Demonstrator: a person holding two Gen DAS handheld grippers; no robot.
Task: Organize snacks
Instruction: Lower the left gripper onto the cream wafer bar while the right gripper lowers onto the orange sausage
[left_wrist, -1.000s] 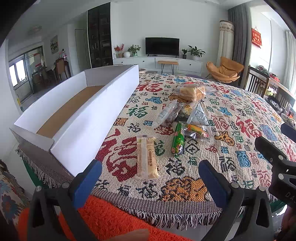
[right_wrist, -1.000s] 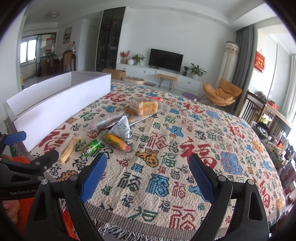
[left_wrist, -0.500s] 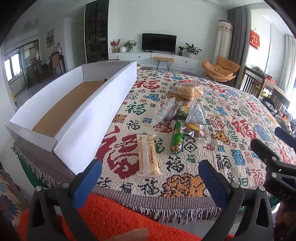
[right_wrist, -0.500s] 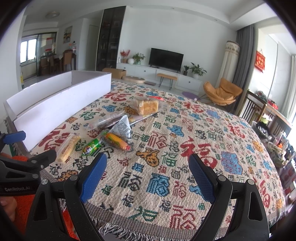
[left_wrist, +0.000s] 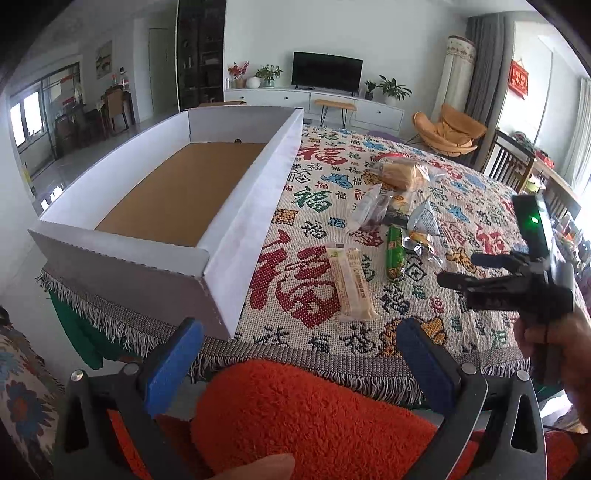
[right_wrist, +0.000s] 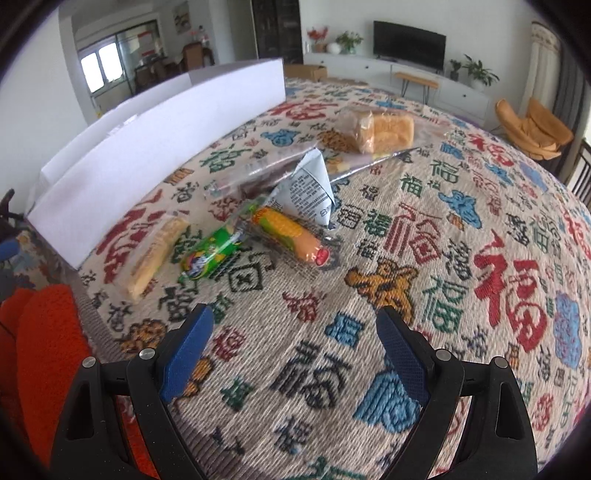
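**Snacks loose on counter beside open box; both sets of fingers released**

Left gripper (left_wrist: 299, 363): fingers spread wide, nothing between them, held off the near fringed edge of the counter (left_wrist: 461, 206), above an orange fleece cushion (left_wrist: 314, 413). White cardboard box (left_wrist: 255, 206) ahead and left of the fingers, open-topped, brown floor bare, near corner close to the counter edge. Cracker pack (left_wrist: 349, 282) straight ahead between the fingers' line, lying flat just right of the box wall. Green sausage stick (left_wrist: 394, 252) just right of it.

Right gripper (right_wrist: 295, 350): fingers parted, gripping nothing, low over bare patterned cloth. Ahead and left: cracker pack (right_wrist: 155, 254), green sausage stick (right_wrist: 210, 254), corn sausage (right_wrist: 291, 236) in a loose row, close together. Triangular white packet (right_wrist: 310, 192) behind the corn sausage, touching it. Clear bag (right_wrist: 258, 173) further back; bagged bread loaf (right_wrist: 384, 131) beyond. Wide open cloth right of the fingers, up to the far counter edge. Box wall left of the snack row, with a narrow lane between.
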